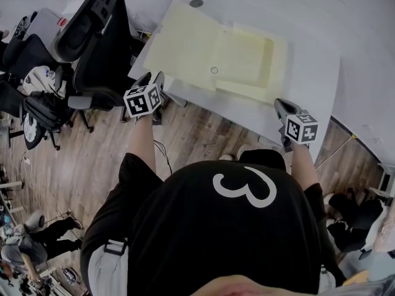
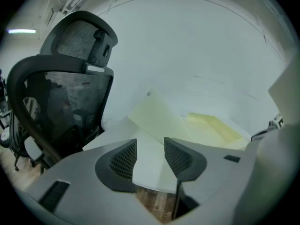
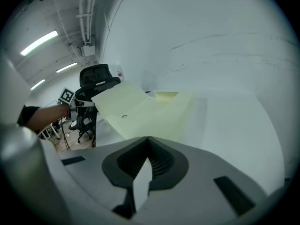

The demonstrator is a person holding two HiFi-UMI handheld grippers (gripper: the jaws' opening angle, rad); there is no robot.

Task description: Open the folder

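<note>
A pale yellow folder lies spread open on the white table, its left flap flat and an inner pocket on the right. Under it a white sheet reaches past the table's near edge. My left gripper is at the sheet's near-left corner. Its jaws stand open, with the white corner showing between the pads and not pinched. My right gripper is at the near-right edge, shut on a thin white edge of that sheet. The folder lies beyond it.
Black mesh office chairs stand close to the table's left end, one right beside my left gripper. Wooden floor lies below the overhanging sheet. A small grey disc sits on the table behind the folder.
</note>
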